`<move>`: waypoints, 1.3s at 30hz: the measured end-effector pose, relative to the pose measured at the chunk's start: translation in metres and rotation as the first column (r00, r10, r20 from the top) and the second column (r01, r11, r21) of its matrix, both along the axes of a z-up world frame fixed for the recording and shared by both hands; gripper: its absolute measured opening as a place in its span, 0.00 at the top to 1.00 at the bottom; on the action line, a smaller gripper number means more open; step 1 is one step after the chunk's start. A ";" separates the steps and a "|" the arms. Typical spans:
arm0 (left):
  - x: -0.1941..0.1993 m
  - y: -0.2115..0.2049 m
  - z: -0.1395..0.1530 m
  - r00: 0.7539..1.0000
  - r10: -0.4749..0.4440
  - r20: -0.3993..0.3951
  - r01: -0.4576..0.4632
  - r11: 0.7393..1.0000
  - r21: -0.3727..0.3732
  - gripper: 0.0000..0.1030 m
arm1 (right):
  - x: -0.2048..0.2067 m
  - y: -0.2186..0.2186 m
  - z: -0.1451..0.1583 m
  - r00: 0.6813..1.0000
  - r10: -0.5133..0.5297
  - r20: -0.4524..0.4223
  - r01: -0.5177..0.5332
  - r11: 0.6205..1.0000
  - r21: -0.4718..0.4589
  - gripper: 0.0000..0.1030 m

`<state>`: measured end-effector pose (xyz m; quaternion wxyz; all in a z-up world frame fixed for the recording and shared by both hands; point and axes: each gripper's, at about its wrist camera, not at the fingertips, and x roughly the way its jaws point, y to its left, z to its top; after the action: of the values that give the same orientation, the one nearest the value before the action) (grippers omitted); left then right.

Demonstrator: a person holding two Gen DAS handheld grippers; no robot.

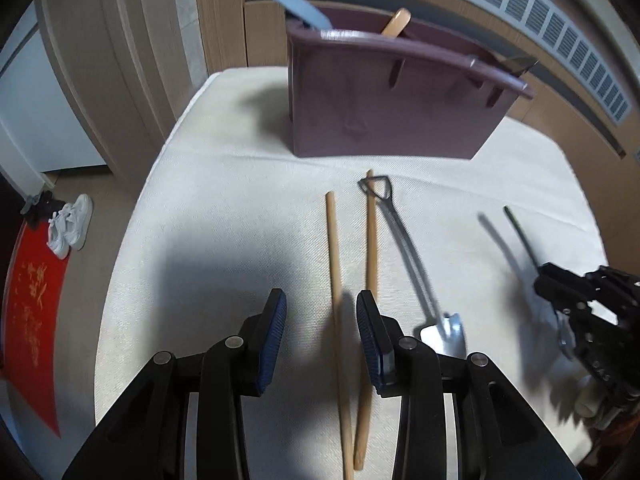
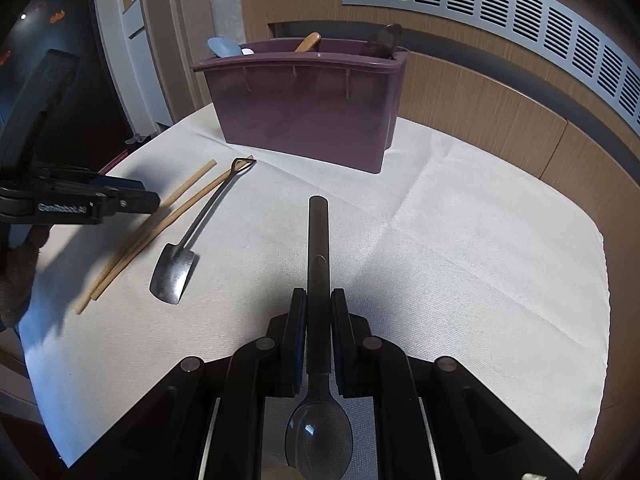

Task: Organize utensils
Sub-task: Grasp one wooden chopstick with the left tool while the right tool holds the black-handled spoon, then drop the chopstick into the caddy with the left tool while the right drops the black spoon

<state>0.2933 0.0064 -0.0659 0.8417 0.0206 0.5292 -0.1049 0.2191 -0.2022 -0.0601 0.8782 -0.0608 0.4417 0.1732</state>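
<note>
Two wooden chopsticks (image 1: 332,240) (image 2: 180,196) lie side by side on the white cloth. My left gripper (image 1: 322,312) (image 2: 148,200) hovers over their lower half with both sticks between its blue pads (image 1: 276,320); the left pad stands clear of them, so it is open. A metal shovel-shaped spoon (image 1: 404,248) (image 2: 200,216) lies just right of the chopsticks. My right gripper (image 2: 319,296) (image 1: 548,280) is shut on the handle of a dark spoon (image 2: 319,240) (image 1: 520,236), held above the cloth with its bowl toward the camera. A purple utensil caddy (image 1: 380,112) (image 2: 304,108) stands upright at the back.
The caddy holds a blue utensil (image 1: 300,8), a wooden handle (image 1: 396,22) and a dark piece (image 2: 386,40). The white cloth (image 2: 480,240) covers the table up to a wood-panelled wall with a vent. On the floor at the left lie white shoes (image 1: 70,224) and a red mat (image 1: 32,320).
</note>
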 end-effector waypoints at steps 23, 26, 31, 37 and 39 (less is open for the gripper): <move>-0.046 0.032 0.075 0.935 0.161 0.315 -0.069 0.956 -0.284 0.95 | 0.025 0.002 0.001 0.998 0.031 -0.050 -0.030 0.999 0.024 0.88; -0.050 0.035 0.084 0.930 0.159 0.330 -0.055 0.951 -0.304 0.95 | 0.044 0.010 -0.008 0.995 0.011 -0.100 -0.011 1.000 -0.003 0.87; -0.059 0.030 0.094 0.920 0.157 0.359 -0.040 0.949 -0.313 0.95 | 0.056 0.022 -0.011 0.993 -0.002 -0.117 -0.005 0.998 -0.060 0.88; -0.063 0.023 0.099 0.916 0.156 0.370 -0.033 0.948 -0.317 0.95 | 0.036 0.013 0.019 1.000 0.013 -0.019 -0.013 1.000 0.011 0.89; -0.066 0.022 0.102 0.912 0.161 0.377 -0.033 0.946 -0.324 0.95 | 0.026 0.004 0.039 0.999 0.002 0.032 -0.005 0.997 0.074 0.89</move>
<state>0.2274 0.0281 0.0362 0.9285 -0.1176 0.3242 -0.1379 0.2447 -0.1987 -0.0211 0.8865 -0.0318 0.4206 0.1901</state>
